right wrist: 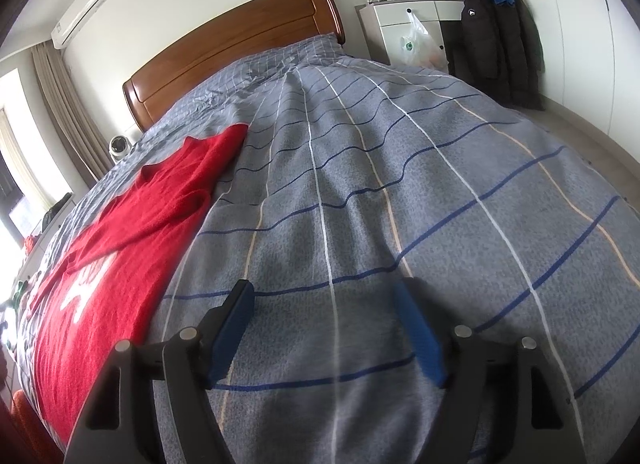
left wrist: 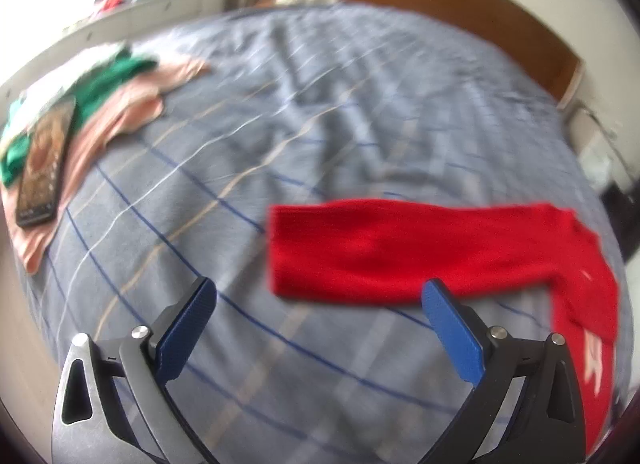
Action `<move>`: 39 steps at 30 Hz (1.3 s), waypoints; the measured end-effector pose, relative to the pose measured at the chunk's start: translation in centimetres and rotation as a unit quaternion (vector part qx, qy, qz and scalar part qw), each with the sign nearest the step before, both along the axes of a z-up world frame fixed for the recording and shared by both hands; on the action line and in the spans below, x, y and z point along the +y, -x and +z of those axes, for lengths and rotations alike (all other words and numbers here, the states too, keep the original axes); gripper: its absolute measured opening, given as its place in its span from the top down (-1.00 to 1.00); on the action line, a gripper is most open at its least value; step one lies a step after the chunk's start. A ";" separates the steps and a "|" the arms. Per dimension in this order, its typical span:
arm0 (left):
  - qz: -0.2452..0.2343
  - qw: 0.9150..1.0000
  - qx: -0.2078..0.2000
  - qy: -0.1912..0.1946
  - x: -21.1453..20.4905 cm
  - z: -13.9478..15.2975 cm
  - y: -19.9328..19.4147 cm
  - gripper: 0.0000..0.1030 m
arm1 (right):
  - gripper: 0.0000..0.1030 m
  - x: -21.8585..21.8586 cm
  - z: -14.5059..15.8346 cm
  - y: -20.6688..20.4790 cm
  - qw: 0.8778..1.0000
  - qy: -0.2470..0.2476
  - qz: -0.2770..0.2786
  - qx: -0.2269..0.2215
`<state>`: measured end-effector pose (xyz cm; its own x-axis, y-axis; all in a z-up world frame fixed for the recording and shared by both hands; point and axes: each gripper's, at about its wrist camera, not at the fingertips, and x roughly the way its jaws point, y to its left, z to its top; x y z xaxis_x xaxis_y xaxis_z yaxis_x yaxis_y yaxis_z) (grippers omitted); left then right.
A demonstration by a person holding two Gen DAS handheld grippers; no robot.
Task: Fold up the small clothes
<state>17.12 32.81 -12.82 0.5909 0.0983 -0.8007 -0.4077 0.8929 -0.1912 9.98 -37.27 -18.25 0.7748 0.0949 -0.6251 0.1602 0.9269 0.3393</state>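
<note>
1. Left wrist view, surface and room. A bed with a grey-blue checked cover [left wrist: 320, 136] fills the view; the picture is blurred. A wooden headboard [left wrist: 460, 12] stands at the far end of the bed. A red sweater [left wrist: 400, 248] lies flat on the cover, one sleeve stretched out across the bed and its body running toward the near right edge, where white lettering shows. At the left edge of the bed, well apart from the sweater, lies a pile of pink clothing [left wrist: 120, 112] and green clothing [left wrist: 108, 80], with a dark phone [left wrist: 44, 160] resting on top.

2. Left wrist view, tool. The left gripper [left wrist: 320, 300] hangs above the cover with its blue-padded fingers spread wide. Nothing is between them. The right fingertip overlaps the near edge of the sweater sleeve in the picture; contact cannot be confirmed.

3. Right wrist view, surface and room. The same cover [right wrist: 400, 184] runs up to the headboard [right wrist: 240, 40]. The sweater [right wrist: 132, 232] lies along the left side of the bed. An air conditioner [right wrist: 80, 4] is mounted on the wall left of the headboard. A white cabinet [right wrist: 408, 20] and dark hanging coats [right wrist: 496, 40] stand right of the headboard.

4. Right wrist view, tool. The right gripper [right wrist: 324, 300] is spread wide over bare cover, beside the sweater and clear of it, holding nothing.
</note>
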 end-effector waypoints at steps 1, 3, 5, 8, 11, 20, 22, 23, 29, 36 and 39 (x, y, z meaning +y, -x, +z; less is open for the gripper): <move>0.009 1.000 0.014 0.009 0.8 -0.9 -0.9 -0.98 | -0.43 0.0 0.0 0.0 1.000 0.002 0.000 0.000; 0.018 0.999 0.029 0.011 1.2 -2.2 -2.2 -0.95 | -0.43 0.1 0.0 0.0 1.000 0.005 0.000 0.002; 0.017 0.999 0.027 -0.002 0.5 -2.6 -2.7 -0.49 | -0.43 0.2 0.1 0.0 1.000 0.008 -0.001 0.003; -0.004 0.998 0.038 -0.044 -1.8 -2.4 -3.8 0.87 | -0.43 0.2 0.1 -0.1 1.000 0.013 -0.001 0.006; -0.039 0.997 -0.009 -0.068 -5.4 1.7 -4.1 0.88 | -0.44 0.3 0.1 -0.1 1.000 0.017 -0.001 0.006; -0.284 0.936 -0.173 -0.119 -28.5 18.1 -5.8 0.88 | -0.45 0.4 0.1 -0.1 1.000 0.018 -0.001 0.005; -0.328 0.920 -0.182 -0.112 -34.2 18.7 -6.2 0.88 | -0.45 0.4 0.1 -0.1 1.000 0.016 -0.001 0.003; -0.345 0.914 -0.182 -0.108 -37.0 18.3 -6.4 0.88 | -0.45 0.4 0.1 -0.1 1.000 0.015 0.000 0.003; -0.424 0.887 -0.118 -0.138 -48.7 10.6 -5.3 -0.25 | -0.45 0.4 0.2 0.0 1.000 0.012 0.001 0.001; -0.439 0.891 -0.063 -0.091 -43.0 4.6 -0.7 -0.28 | -0.46 0.3 0.1 0.0 1.000 0.011 0.002 0.001; -0.370 0.924 -0.051 -0.078 -35.1 3.6 -0.4 -0.30 | -0.47 0.4 0.1 0.0 1.000 0.012 0.002 0.001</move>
<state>17.52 -2.25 -9.26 0.6152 -0.2530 -0.7467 0.3386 0.9401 -0.0395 9.99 -36.92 -18.10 0.7734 0.0828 -0.6285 0.1577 0.9351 0.3174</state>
